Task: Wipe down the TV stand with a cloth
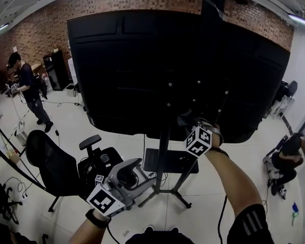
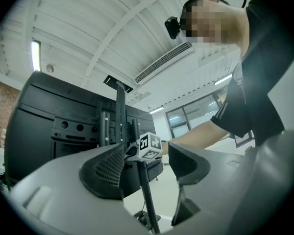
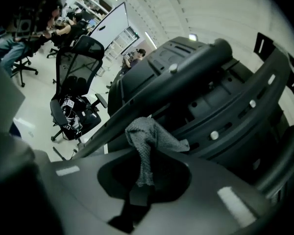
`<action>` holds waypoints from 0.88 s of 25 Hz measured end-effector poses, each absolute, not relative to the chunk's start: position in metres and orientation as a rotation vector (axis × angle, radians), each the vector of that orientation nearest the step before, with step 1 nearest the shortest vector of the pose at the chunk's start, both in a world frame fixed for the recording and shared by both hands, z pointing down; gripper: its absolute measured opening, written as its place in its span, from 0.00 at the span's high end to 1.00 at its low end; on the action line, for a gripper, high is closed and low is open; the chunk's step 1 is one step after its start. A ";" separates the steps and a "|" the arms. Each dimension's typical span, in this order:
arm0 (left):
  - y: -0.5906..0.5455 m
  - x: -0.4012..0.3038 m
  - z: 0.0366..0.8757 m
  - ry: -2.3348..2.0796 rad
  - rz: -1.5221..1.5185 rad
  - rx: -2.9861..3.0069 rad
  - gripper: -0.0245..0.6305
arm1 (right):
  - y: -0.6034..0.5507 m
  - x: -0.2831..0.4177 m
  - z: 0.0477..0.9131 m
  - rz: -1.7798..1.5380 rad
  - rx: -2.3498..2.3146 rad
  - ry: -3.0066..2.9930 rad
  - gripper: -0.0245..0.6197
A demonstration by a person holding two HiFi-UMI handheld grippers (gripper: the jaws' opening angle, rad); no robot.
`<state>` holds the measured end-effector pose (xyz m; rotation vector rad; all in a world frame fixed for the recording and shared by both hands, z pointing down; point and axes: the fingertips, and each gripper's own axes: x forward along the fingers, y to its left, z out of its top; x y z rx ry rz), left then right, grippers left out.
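Left tool (image 2: 147, 166): nearest, held low, jaws released and spread wide, nothing between them. It stands apart from the stand's upright post.

Right tool (image 3: 144, 180): raised higher, jaws clenched on a grey waffle-weave cloth (image 3: 148, 137), whose free bunch rises above the jaw tips.

The cloth sits at a slanted bar of the black metal TV stand (image 1: 162, 154), behind the large black television panel (image 1: 157, 70). Contact with the bar is not confirmed.

Beyond, on the pale floor (image 1: 117, 136): a black mesh office chair (image 1: 48, 164) and a standing person (image 1: 28, 88). Farthest back is a red brick wall (image 1: 117, 9).
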<state>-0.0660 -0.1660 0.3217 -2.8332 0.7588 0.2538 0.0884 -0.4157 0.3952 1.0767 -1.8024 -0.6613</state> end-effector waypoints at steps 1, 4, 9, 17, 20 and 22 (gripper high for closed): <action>-0.166 -0.069 0.322 0.769 0.256 -2.832 0.49 | -0.408 0.083 0.380 -0.684 1.089 -1.836 0.91; -0.166 -0.080 0.319 0.796 0.269 -2.818 0.49 | -0.379 0.060 0.329 -0.792 1.112 -1.921 0.91; -0.164 -0.092 0.311 0.811 0.291 -2.788 0.49 | -0.336 -0.003 0.263 -1.002 1.075 -2.003 0.91; -0.153 -0.113 0.292 0.863 0.324 -2.723 0.49 | -0.350 -0.115 0.227 -1.056 0.930 -2.076 0.91; -0.148 -0.126 0.292 0.897 0.322 -2.709 0.49 | -0.384 -0.140 0.230 -1.023 0.914 -2.007 0.91; -0.145 -0.140 0.292 0.934 0.322 -2.697 0.49 | -0.408 -0.153 0.232 -1.023 0.913 -1.935 0.91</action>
